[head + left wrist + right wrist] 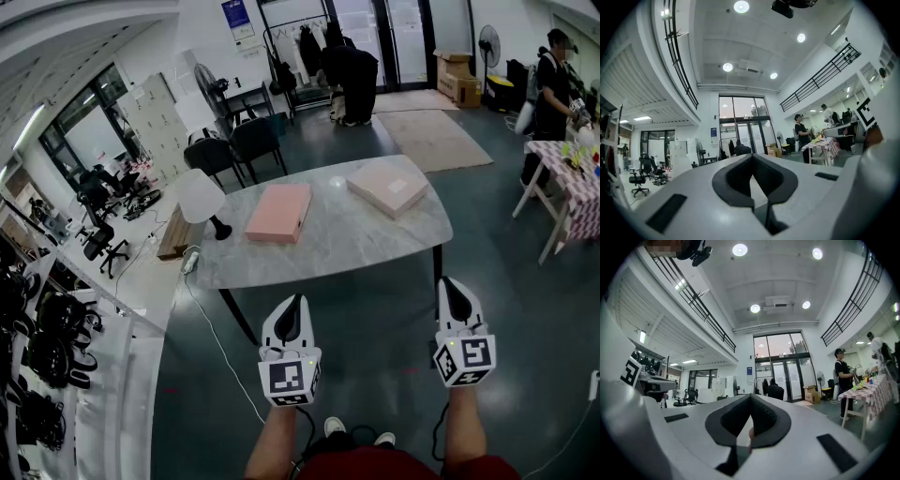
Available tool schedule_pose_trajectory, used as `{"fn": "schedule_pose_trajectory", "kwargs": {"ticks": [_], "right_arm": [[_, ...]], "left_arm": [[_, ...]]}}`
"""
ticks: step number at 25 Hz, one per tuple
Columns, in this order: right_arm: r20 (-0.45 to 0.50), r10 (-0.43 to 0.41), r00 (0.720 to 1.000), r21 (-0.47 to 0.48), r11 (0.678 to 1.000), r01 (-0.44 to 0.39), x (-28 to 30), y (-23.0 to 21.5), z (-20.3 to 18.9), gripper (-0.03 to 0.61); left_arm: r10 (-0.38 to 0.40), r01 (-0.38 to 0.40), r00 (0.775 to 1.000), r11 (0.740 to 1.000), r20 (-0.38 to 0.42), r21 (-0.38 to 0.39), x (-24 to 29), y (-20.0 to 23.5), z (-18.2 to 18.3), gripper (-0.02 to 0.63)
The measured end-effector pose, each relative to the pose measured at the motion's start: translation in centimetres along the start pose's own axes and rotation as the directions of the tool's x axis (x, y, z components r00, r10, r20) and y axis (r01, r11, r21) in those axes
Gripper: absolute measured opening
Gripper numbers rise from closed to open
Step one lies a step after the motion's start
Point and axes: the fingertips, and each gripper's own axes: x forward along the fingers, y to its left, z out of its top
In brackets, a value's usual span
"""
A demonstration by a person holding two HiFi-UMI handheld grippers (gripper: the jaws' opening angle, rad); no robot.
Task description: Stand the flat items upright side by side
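Short of table (375,246) | L gripper (296,306) & R gripper (452,290) level, side by side | both clenched (empty)

The desk (319,264) stands ahead of both tongs, apart from them. On it, one flat box (279,213) lies straight ahead of the left tongs (296,302). A second flat box (388,186) lies farther off, to the left of the right tongs (451,284). A lamp (202,201) stands at the desk's left end, left of the nearer box.

A pink flat box (279,212) and a paler one (388,187) lie flat, apart, on the table (347,242).
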Motion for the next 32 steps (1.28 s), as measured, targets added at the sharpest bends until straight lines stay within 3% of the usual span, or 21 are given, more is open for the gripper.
{"fn": "schedule_pose_trajectory", "kwargs": {"ticks": [11, 19, 32], "right_arm": [[-0.010, 0.016, 1.000, -0.020, 1.000, -0.016, -4.1, -4.3, 0.2, -0.002], [-0.022, -0.017, 1.000, -0.038, 0.999, 0.016, -4.2, -6.6, 0.5, -0.002], [-0.042, -0.071, 0.997, -0.073, 0.995, 0.068, 3.7, -11.1, -1.3, -0.002]], "left_arm": [[0.012, -0.012, 1.000, 1.000, -0.009, -0.016, -1.1, -6.8, 0.8, 0.005], [0.003, -0.003, 1.000, 1.000, -0.015, -0.029, -0.3, -8.5, 0.7, 0.005], [-0.047, 0.047, 0.999, 0.996, 0.000, -0.069, 11.1, -8.0, -2.0, 0.005]]}}
